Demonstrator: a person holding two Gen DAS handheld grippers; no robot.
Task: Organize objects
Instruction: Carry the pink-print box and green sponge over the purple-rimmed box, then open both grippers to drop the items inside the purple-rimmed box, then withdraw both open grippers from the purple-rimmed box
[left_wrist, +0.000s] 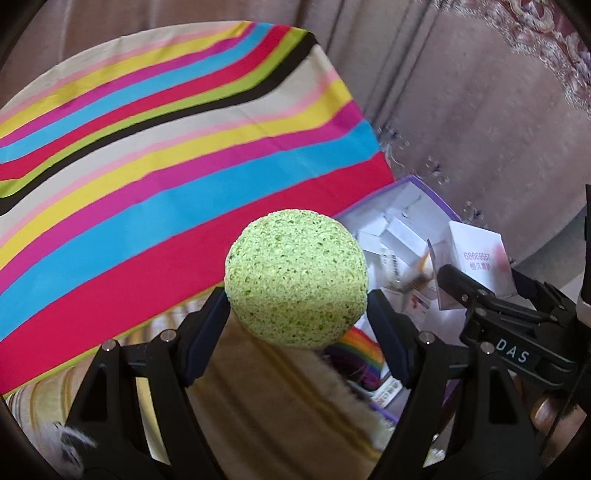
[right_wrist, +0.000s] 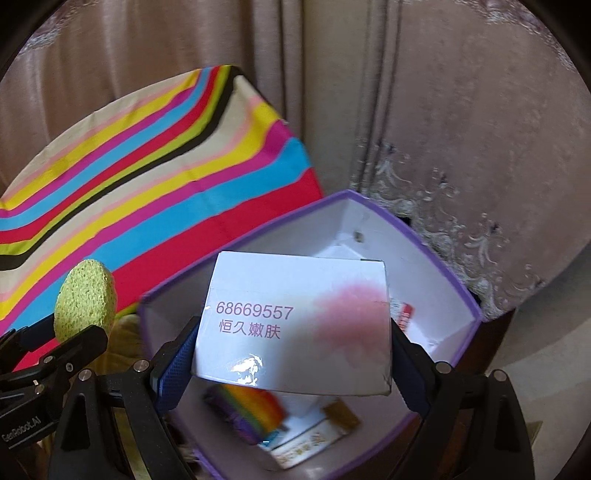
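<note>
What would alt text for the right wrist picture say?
A hand-held gripper clamps a white carton with pink print above an open purple-edged box of small packages. At left, a second gripper holds a green sponge ball near a striped cloth.

Black two-finger left gripper and right gripper on angular plastic linkages, silver round screw heads at the pivots, dark blue textured pads inside the fingers, white "DAS" and "GenRobot.AI" lettering on the housings.
</note>
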